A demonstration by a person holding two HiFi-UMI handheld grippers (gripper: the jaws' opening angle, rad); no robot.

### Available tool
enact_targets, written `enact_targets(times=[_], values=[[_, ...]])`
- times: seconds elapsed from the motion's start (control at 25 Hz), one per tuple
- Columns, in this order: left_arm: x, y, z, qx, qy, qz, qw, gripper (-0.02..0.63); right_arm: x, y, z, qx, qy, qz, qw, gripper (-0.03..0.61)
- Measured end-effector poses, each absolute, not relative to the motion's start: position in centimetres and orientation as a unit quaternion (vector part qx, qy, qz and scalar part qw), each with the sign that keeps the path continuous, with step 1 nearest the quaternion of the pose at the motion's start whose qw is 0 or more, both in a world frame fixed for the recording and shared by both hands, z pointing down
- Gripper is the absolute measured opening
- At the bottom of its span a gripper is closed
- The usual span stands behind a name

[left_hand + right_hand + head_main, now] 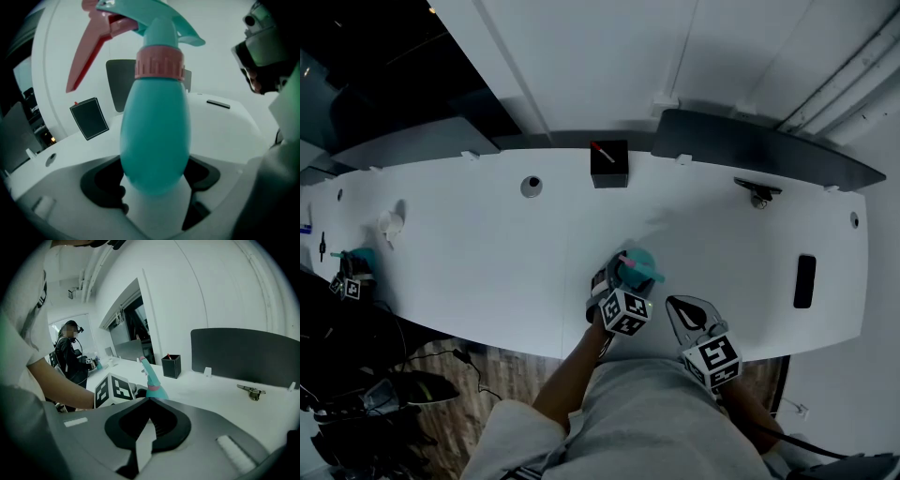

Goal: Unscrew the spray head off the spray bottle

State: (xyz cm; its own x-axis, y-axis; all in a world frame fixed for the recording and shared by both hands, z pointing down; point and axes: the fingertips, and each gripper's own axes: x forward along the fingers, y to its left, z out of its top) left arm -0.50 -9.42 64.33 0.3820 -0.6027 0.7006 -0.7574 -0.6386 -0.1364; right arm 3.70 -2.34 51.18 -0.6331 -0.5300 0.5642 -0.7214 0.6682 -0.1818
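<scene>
At the table's (487, 253) front edge, your left gripper (154, 183) clamps the spray bottle's (154, 136) body, so your closed, empty right gripper (149, 404) must next open around the pink collar (159, 62) and twist.

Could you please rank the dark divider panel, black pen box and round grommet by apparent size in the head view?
1. dark divider panel
2. black pen box
3. round grommet
All lie similarly far from the camera.
</scene>
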Motion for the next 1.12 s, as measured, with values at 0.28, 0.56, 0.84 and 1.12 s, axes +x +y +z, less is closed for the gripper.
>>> enact_targets(times=[0.28,0.56,0.84,1.12], values=[[-2.5,-8.4,63.9,0.807,-0.393,0.441,0.021,0.390,3.1,-1.9,51.6,0.343,-0.883,0.202,0.248,0.101],[-3.7,-6.4,63.7,0.784,-0.357,0.505,-0.059,0.390,0.9,-1.7,51.5,0.301,-0.901,0.180,0.257,0.276],[-3.7,-5.9,63.8,0.767,-0.338,0.538,-0.092,0.390,0.4,-2.2,52.1,0.299,-0.893,0.165,0.292,0.091],[-3.4,-5.6,63.8,0.778,-0.327,0.530,-0.083,0.388,0.4,-2.0,51.9,0.262,-0.905,0.102,0.320,0.087]])
